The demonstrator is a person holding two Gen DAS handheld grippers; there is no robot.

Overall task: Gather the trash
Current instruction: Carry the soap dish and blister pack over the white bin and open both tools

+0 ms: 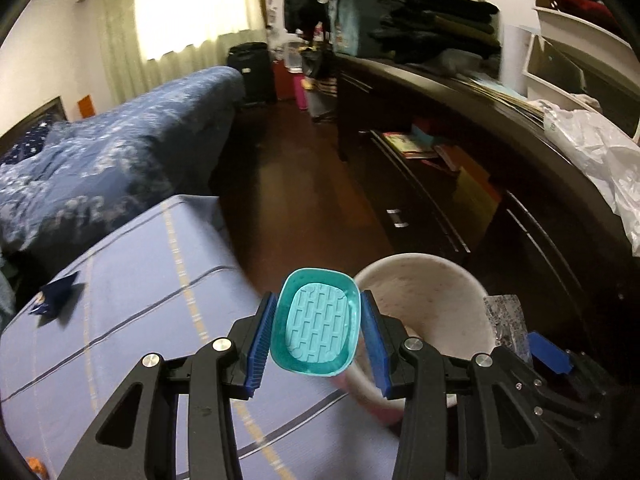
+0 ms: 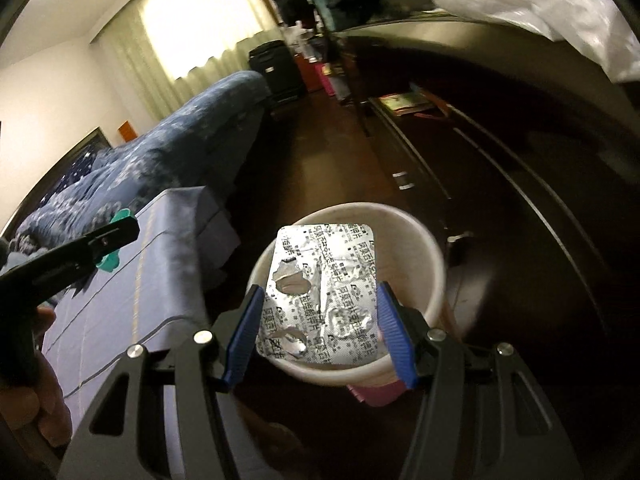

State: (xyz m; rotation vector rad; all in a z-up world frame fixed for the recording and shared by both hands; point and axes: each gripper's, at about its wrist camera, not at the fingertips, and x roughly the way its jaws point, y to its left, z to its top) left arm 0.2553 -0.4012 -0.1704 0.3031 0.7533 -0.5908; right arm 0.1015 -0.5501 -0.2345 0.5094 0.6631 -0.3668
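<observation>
Both tools are clamped on trash: the left tool [image 1: 318, 330] pinches a teal plastic tray [image 1: 316, 322] between its blue pads, and the right tool [image 2: 320, 330] pinches a silver blister pack [image 2: 320, 292] by its two side edges. Largest in the room is the bed [image 1: 132, 312], with a lilac striped sheet and a rumpled dark blue floral quilt [image 1: 100, 164] further back. Along the other side runs a long dark desk [image 1: 500, 120] piled with folded clothes [image 1: 436, 24] and a crumpled white plastic bag [image 1: 600, 156]. Dark wooden floor [image 1: 300, 184] lies between bed and desk. A white waste bin [image 2: 434, 276] with a pink base stands on that floor just beside the bed corner. In the right wrist view the blister pack, with several burst pockets, hangs directly over the bin's opening. In the left wrist view the tray sits over the bed's edge, just beside the bin's rim. A small dark blue wrapper [image 1: 56, 296] lies on the sheet.
</observation>
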